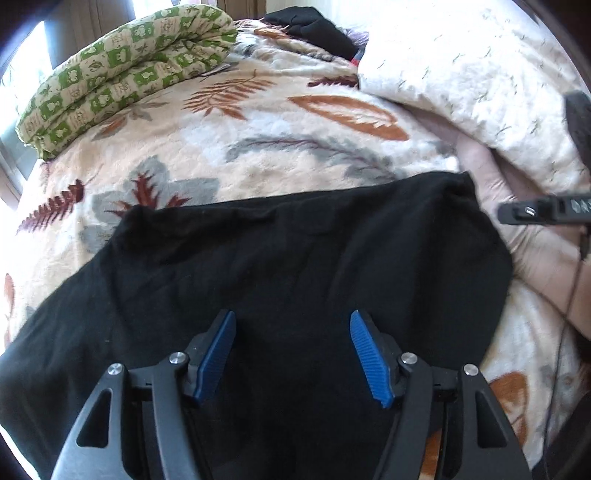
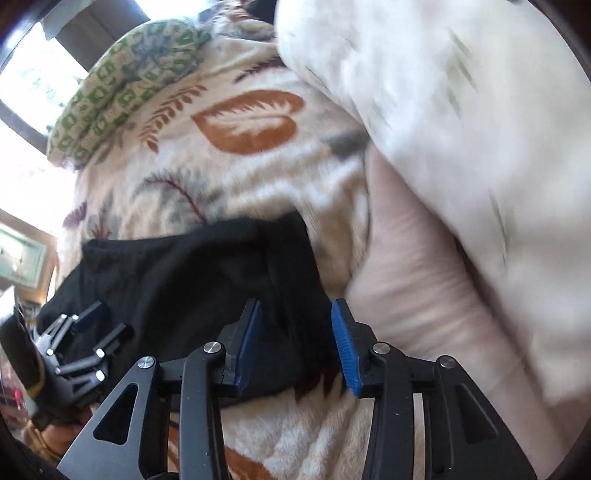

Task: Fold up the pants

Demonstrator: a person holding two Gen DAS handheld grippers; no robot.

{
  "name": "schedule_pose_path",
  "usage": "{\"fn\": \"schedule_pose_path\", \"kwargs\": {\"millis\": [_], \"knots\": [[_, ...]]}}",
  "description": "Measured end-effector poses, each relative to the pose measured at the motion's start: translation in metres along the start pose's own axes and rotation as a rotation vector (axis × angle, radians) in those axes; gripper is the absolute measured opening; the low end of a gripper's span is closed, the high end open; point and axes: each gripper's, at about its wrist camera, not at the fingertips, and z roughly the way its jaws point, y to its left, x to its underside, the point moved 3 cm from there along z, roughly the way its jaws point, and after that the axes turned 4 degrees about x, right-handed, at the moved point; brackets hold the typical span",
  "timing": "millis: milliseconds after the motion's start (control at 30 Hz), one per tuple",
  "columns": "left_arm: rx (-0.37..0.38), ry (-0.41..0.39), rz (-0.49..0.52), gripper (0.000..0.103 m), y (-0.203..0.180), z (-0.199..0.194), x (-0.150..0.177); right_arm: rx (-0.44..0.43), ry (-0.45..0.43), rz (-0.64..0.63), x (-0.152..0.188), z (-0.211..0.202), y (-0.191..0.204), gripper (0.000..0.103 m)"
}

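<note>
Black pants [image 1: 288, 258] lie folded on a leaf-patterned blanket [image 1: 258, 140]. My left gripper [image 1: 292, 325] is open just above the pants' near part, with nothing between its blue pads. The pants also show in the right wrist view [image 2: 192, 273]. My right gripper [image 2: 297, 317] is open over the pants' right edge, where the black cloth meets the blanket. The left gripper shows at the left of the right wrist view [image 2: 88, 332], and part of the right gripper shows at the right edge of the left wrist view [image 1: 543, 210].
A rolled green-and-cream quilt [image 1: 122, 74] lies at the far left. A white duvet [image 1: 472, 70] is piled at the far right over a pink sheet [image 1: 517, 236]. Another dark garment [image 1: 317, 26] lies at the back. A bright window [image 2: 33, 77] is to the left.
</note>
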Motion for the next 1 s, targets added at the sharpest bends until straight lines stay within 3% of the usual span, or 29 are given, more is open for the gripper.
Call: {"fn": "schedule_pose_path", "kwargs": {"millis": [100, 167, 400, 467, 633, 800, 900, 1000], "knots": [[0.029, -0.012, 0.021, 0.067, -0.014, -0.001, -0.004, 0.003, 0.036, -0.086, -0.015, 0.008, 0.008, 0.057], [0.050, -0.018, 0.043, 0.067, -0.025, -0.001, -0.007, 0.004, 0.067, -0.136, -0.020, 0.016, 0.006, 0.058], [0.091, -0.005, 0.067, 0.067, -0.048, 0.012, -0.022, -0.150, 0.199, -0.142, -0.020, 0.053, -0.012, 0.058], [0.091, 0.005, 0.060, 0.067, -0.050, 0.020, -0.026, -0.172, 0.180, -0.177, -0.019, 0.054, -0.010, 0.057], [0.037, 0.013, 0.094, 0.078, -0.057, 0.037, -0.025, -0.159, 0.162, -0.187, -0.015, 0.057, -0.005, 0.046], [0.056, 0.023, 0.059, 0.072, -0.053, 0.029, -0.030, -0.239, 0.188, -0.115, -0.012, 0.048, -0.009, 0.020], [0.082, -0.020, 0.013, 0.070, -0.048, 0.020, -0.031, -0.242, 0.180, -0.133, -0.009, 0.045, -0.001, 0.020], [0.031, 0.032, 0.034, 0.069, -0.049, 0.038, -0.027, -0.247, 0.181, -0.113, -0.008, 0.053, -0.001, 0.022]]}}
